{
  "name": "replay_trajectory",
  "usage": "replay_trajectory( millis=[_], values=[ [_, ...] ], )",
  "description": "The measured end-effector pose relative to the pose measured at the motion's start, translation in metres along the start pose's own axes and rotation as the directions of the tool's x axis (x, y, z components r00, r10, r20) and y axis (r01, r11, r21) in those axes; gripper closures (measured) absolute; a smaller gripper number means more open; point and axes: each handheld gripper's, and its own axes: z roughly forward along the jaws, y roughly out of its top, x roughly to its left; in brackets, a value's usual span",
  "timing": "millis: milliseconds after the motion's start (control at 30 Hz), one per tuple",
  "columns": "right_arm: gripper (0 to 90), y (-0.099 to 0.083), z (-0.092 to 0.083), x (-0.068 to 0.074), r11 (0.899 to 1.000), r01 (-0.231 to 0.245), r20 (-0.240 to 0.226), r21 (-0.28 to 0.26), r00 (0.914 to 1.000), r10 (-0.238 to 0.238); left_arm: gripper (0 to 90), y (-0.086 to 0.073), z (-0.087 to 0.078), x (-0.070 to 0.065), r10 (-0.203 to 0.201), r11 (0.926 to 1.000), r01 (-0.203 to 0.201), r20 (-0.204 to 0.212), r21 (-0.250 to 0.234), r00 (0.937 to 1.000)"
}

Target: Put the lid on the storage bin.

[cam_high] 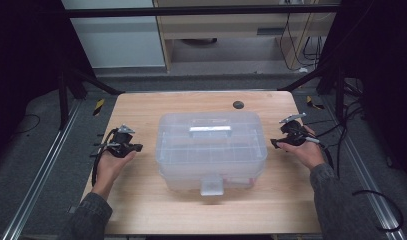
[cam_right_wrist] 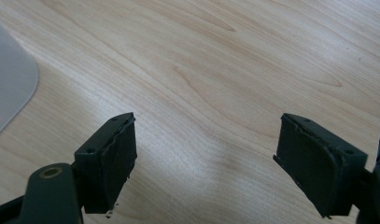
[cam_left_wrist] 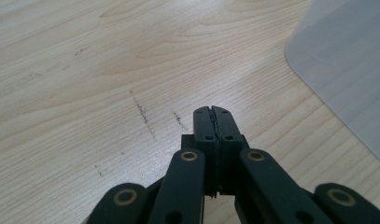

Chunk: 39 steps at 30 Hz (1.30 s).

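Note:
A clear plastic storage box [cam_high: 211, 150] with a lid, a top handle [cam_high: 210, 131] and a front latch [cam_high: 211, 186] sits in the middle of the wooden table [cam_high: 141, 200]. My left gripper [cam_high: 137, 147] is held to the box's left, a short way from its side, jaws pressed together with nothing between them [cam_left_wrist: 211, 112]. The box's corner [cam_left_wrist: 346, 65] shows at the right of the left gripper view. My right gripper [cam_high: 276, 143] is at the box's right side, jaws wide apart over bare wood [cam_right_wrist: 204, 154]. A bit of the box [cam_right_wrist: 10, 79] shows at that view's left.
A small dark round object [cam_high: 237, 104] lies on the table near its far edge. Metal rails [cam_high: 36, 175] run along both sides of the table. Black cables [cam_high: 381, 200] trail on the floor to the right. A cabinet [cam_high: 231, 25] stands beyond the table.

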Motion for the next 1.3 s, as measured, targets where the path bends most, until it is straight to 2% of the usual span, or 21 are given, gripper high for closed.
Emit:
replay_trajectory(
  millis=[100, 133, 200, 267, 300, 333, 467, 567, 700, 767, 867, 933, 1000, 1067, 1133, 1300],
  values=[
    [19.7, 0.000, 0.004, -0.001, 1.000, -0.006, 0.002, 0.004, 1.0000, 0.006, 89.3, 0.001, 0.004, 0.000, 0.017, 0.9999, -0.017, -0.021, -0.003, 0.9996],
    [19.5, 0.000, 0.005, -0.002, 1.000, -0.009, 0.002, 0.006, 1.0000, 0.009, 85.5, 0.001, 0.006, 0.000, 0.015, 0.9997, -0.016, -0.048, -0.018, 0.9987],
    [19.0, 0.000, 0.007, -0.003, 1.000, -0.018, 0.005, 0.000, 0.9998, 0.018, 69.2, 0.002, 0.009, 0.001, 0.011, 0.9989, -0.015, -0.087, -0.045, 0.9962],
    [17.7, 0.001, 0.010, -0.005, 0.999, -0.038, 0.002, -0.009, 0.9993, 0.038, 56.7, 0.003, 0.012, 0.004, -0.001, 0.9972, -0.007, -0.116, -0.074, 0.9933],
    [17.7, 0.001, 0.010, -0.005, 0.999, -0.038, 0.002, -0.009, 0.9993, 0.038, 50.1, 0.003, 0.012, 0.004, -0.001, 0.9972, -0.007, -0.116, -0.074, 0.9933],
    [16.1, 0.001, 0.013, -0.008, 0.998, -0.066, 0.001, -0.019, 0.9978, 0.066, 43.8, 0.003, 0.017, 0.005, -0.024, 0.9962, 0.011, -0.151, -0.086, 0.9882],
    [14.1, -0.001, 0.022, -0.015, 0.987, -0.156, -0.001, -0.026, 0.9877, 0.156, 29.8, 0.002, 0.029, 0.011, -0.081, 0.9932, 0.068, -0.140, -0.095, 0.9869],
    [13.2, -0.003, 0.027, -0.015, 0.984, -0.176, -0.002, -0.025, 0.9844, 0.176, 22.5, 0.000, 0.036, 0.012, -0.096, 0.9931, 0.084, -0.151, -0.081, 0.9838],
    [12.1, -0.004, 0.033, -0.012, 0.983, -0.182, 0.004, -0.015, 0.9833, 0.182, 15.0, -0.003, 0.045, 0.015, -0.147, 0.9877, 0.139, -0.119, -0.072, 0.9819],
    [11.4, -0.005, 0.036, -0.011, 0.981, -0.192, 0.005, -0.020, 0.9814, 0.192, 12.5, -0.004, 0.046, 0.016, -0.156, 0.9857, 0.147, -0.116, -0.082, 0.9809],
    [10.2, -0.007, 0.038, -0.011, 0.978, -0.204, 0.003, -0.032, 0.9789, 0.204, 9.8, -0.004, 0.048, 0.016, -0.153, 0.9858, 0.143, -0.114, -0.088, 0.9817],
    [8.6, -0.007, 0.039, -0.010, 0.977, -0.209, 0.005, -0.046, 0.9778, 0.209, 6.6, -0.005, 0.051, 0.015, -0.131, 0.9882, 0.119, -0.125, -0.097, 0.9835],
    [6.5, -0.008, 0.041, -0.009, 0.975, -0.217, 0.012, -0.058, 0.9759, 0.218, 2.1, -0.007, 0.054, 0.015, -0.132, 0.9852, 0.117, -0.125, -0.125, 0.9833],
    [3.9, -0.009, 0.042, -0.006, 0.970, -0.228, 0.024, -0.079, 0.9728, 0.231, 1.3, -0.007, 0.054, 0.015, -0.130, 0.9857, 0.115, -0.126, -0.123, 0.9835],
    [0.7, -0.013, 0.045, -0.002, 0.964, -0.236, 0.035, -0.126, 0.9697, 0.242, 1.0, -0.007, 0.054, 0.015, -0.131, 0.9857, 0.115, -0.125, -0.123, 0.9835],
    [0.3, -0.013, 0.045, -0.001, 0.964, -0.237, 0.041, -0.122, 0.9691, 0.243, 0.0, -0.007, 0.054, 0.015, -0.126, 0.9870, 0.112, -0.124, -0.115, 0.9842]
  ],
)
